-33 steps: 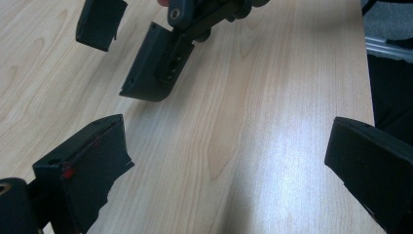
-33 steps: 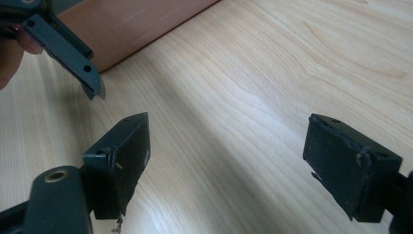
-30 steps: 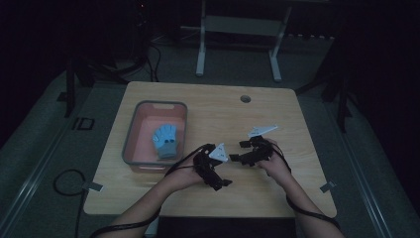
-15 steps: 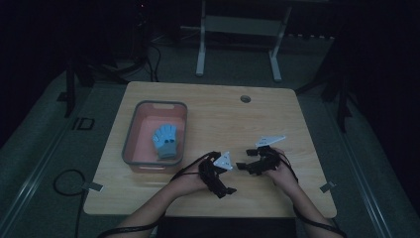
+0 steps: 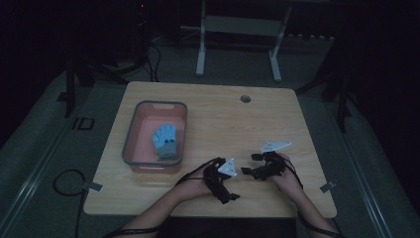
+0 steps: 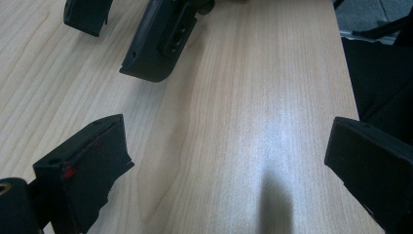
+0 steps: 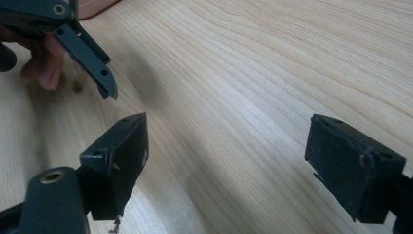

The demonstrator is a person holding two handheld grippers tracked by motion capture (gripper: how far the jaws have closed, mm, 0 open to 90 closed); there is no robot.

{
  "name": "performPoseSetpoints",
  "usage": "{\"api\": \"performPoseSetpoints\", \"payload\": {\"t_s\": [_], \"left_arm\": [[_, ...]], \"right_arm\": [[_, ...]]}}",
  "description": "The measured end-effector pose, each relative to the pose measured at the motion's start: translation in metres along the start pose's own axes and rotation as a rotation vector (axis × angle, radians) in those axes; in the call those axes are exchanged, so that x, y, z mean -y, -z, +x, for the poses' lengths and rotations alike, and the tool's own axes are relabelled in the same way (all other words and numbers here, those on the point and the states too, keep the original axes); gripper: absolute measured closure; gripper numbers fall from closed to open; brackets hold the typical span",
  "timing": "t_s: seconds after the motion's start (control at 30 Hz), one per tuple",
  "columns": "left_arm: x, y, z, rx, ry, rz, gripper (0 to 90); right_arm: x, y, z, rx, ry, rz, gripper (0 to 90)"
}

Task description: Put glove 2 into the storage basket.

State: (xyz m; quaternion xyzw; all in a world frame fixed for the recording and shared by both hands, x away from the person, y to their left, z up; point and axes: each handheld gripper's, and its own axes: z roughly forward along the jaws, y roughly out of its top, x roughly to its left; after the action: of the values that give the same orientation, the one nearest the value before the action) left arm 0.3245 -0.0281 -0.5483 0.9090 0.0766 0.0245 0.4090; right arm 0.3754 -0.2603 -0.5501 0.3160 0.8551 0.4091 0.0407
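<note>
Both tools have drawn back toward the near edge of the bench (image 5: 213,106) since a second ago, away from the pink tray (image 5: 130,144). Left tool (image 5: 229,194) and right tool (image 5: 250,164) sit near each other, right of the tray, jaws spread wide and empty. A blue glove (image 5: 165,141) lies inside the tray.

One wooden table (image 5: 213,114) carries one pink bin (image 5: 154,136) at its left, holding one blue glove (image 5: 165,141). Two grippers sit near the front edge: the left gripper (image 5: 230,191) and the right gripper (image 5: 250,164).
</note>
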Motion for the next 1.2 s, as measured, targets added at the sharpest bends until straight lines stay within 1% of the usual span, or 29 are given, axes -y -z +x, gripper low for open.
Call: {"api": "performPoseSetpoints", "payload": {"t_s": [0.1,0.2,0.33,0.47,0.53,0.67,0.73,0.83,0.87,0.93,1.03,1.2], "left_arm": [[0.001,-0.003,-0.001,-0.001,-0.007,0.0,2.5],[0.003,-0.006,-0.002,0.003,-0.001,-0.002,2.6],[0.004,-0.009,-0.004,0.007,-0.015,0.0,2.6],[0.005,-0.01,-0.006,-0.005,-0.026,0.0,2.6],[0.006,-0.009,-0.007,-0.012,-0.028,-0.011,2.5],[0.008,-0.008,-0.008,-0.021,-0.019,-0.02,2.6],[0.009,-0.007,-0.009,-0.025,-0.025,-0.034,2.6],[0.011,-0.005,-0.011,-0.04,-0.048,-0.039,4.2],[0.011,-0.005,-0.011,-0.042,-0.049,-0.037,4.2],[0.013,-0.004,-0.01,-0.04,-0.035,-0.044,4.2],[0.015,-0.003,-0.009,-0.042,-0.026,-0.058,4.1],[0.018,-0.001,-0.008,-0.047,-0.021,-0.06,4.1]], "right_arm": [[0.004,0.001,0.0,0.005,0.001,-0.004,16.1],[0.007,0.003,0.0,0.006,0.002,-0.011,16.1],[0.01,0.003,0.002,0.022,0.014,-0.009,16.1],[0.012,0.005,0.004,0.027,0.031,-0.015,16.1],[0.014,0.006,0.005,0.034,0.033,-0.019,16.1],[0.016,0.007,0.005,0.046,0.046,-0.027,16.1],[0.016,0.007,0.006,0.05,0.053,-0.034,16.1],[0.017,0.007,0.006,0.053,0.065,-0.037,16.1],[0.017,0.007,0.005,0.057,0.069,-0.036,16.1],[0.017,0.007,0.004,0.059,0.067,-0.037,16.1],[0.018,0.007,0.004,0.06,0.066,-0.039,16.1],[0.019,0.006,0.004,0.068,0.072,-0.037,16.1]]}}
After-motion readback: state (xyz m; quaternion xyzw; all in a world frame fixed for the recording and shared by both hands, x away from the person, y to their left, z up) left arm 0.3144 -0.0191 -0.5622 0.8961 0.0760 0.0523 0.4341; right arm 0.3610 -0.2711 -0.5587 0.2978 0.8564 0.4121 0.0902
